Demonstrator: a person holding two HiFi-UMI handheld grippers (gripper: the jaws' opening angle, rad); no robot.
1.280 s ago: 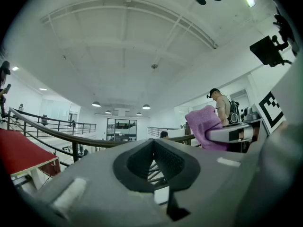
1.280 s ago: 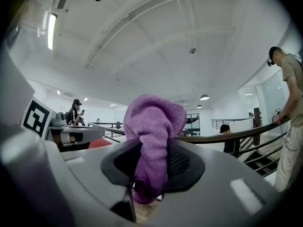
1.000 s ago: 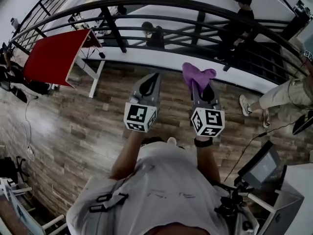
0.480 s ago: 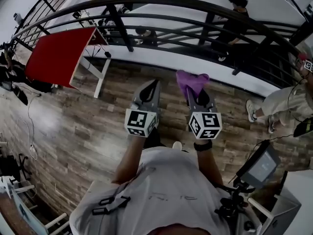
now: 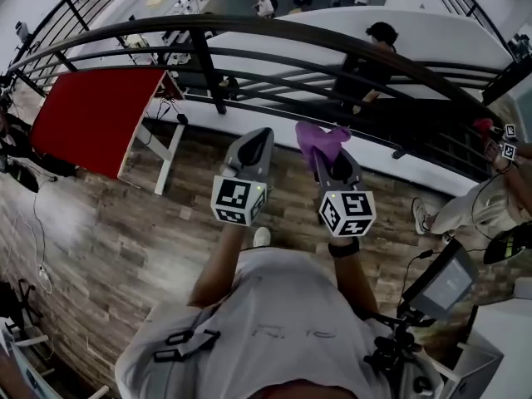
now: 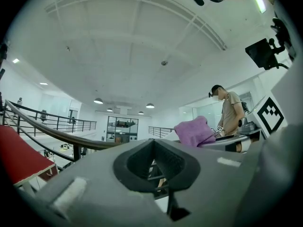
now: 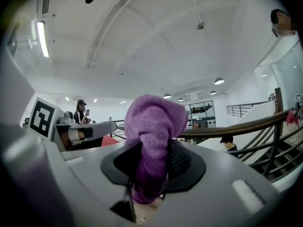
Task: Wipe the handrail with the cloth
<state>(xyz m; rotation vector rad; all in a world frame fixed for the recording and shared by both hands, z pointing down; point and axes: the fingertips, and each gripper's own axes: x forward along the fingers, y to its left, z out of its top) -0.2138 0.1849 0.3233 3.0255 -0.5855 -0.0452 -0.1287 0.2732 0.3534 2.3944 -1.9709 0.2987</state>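
Observation:
The dark curved handrail (image 5: 274, 30) runs across the top of the head view, above its lower rails. My right gripper (image 5: 326, 152) is shut on a purple cloth (image 5: 320, 137), which bunches up out of the jaws just short of the railing. The right gripper view shows the cloth (image 7: 156, 122) pinched between the pads, with the handrail (image 7: 246, 126) off to the right. My left gripper (image 5: 262, 135) is beside it on the left, shut and holding nothing. In the left gripper view the handrail (image 6: 57, 134) passes at the left and the cloth (image 6: 194, 130) shows at the right.
A red table (image 5: 91, 110) stands at the left by the railing. A person (image 5: 474, 206) stands at the right on the wooden floor. A monitor on a stand (image 5: 445, 285) is at the lower right. Other people (image 5: 366, 56) are below, beyond the railing.
Both grippers have come a little closer to the railing, which now sits lower in the head view. The cloth stays gripped. The person beyond the rail has walked left.

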